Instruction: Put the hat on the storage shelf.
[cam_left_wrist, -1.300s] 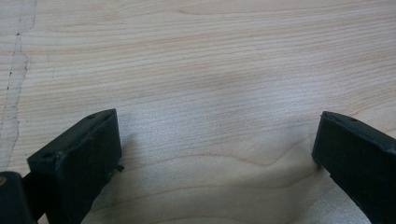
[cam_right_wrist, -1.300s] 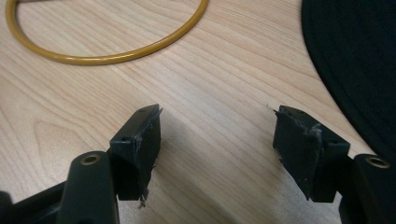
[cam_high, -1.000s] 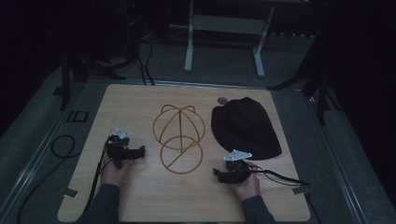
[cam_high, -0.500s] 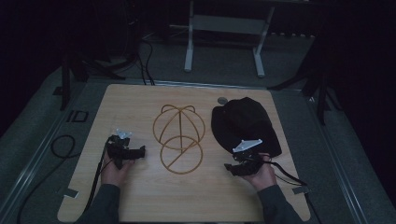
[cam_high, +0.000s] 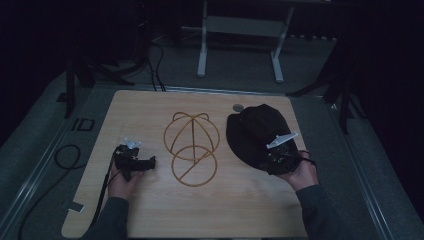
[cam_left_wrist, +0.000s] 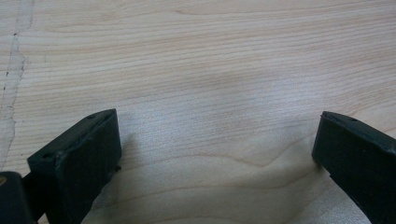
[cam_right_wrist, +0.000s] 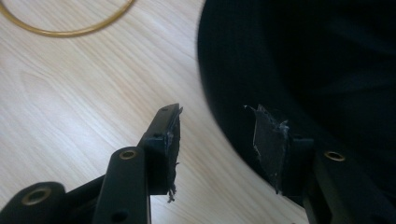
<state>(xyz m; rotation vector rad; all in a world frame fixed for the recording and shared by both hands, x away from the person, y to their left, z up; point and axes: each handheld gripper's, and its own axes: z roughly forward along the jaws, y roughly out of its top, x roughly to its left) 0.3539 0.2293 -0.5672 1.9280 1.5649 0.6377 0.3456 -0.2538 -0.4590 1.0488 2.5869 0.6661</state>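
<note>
Compared with a second ago, the right gripper (cam_high: 274, 152) has travelled from the bare wood near the table's (cam_high: 150, 107) front edge up and to the right, and now sits over the near rim of the black cap (cam_high: 252, 130), which lies at the right of the tabletop, just beside the gold wire hat frame (cam_high: 191, 147). Half a second ago it was already at the cap's edge; since then it has crept a little further onto the fabric. Its jaws have just been closing and now stand at a middling gap. In the right gripper view the cap's curved edge (cam_right_wrist: 299, 70) runs between the two pads (cam_right_wrist: 170, 140), with one jaw over the wood and the other over the dark cloth, but the pads do not press on it. The left gripper (cam_high: 142, 164) has stayed where it was, resting low on the wood at the left of the table. Its jaws stand wide apart in the left gripper view, with only the pale grain of the table (cam_left_wrist: 210, 70) between them. The cap and the wire frame lie exactly as they did in both earlier frames.
</note>
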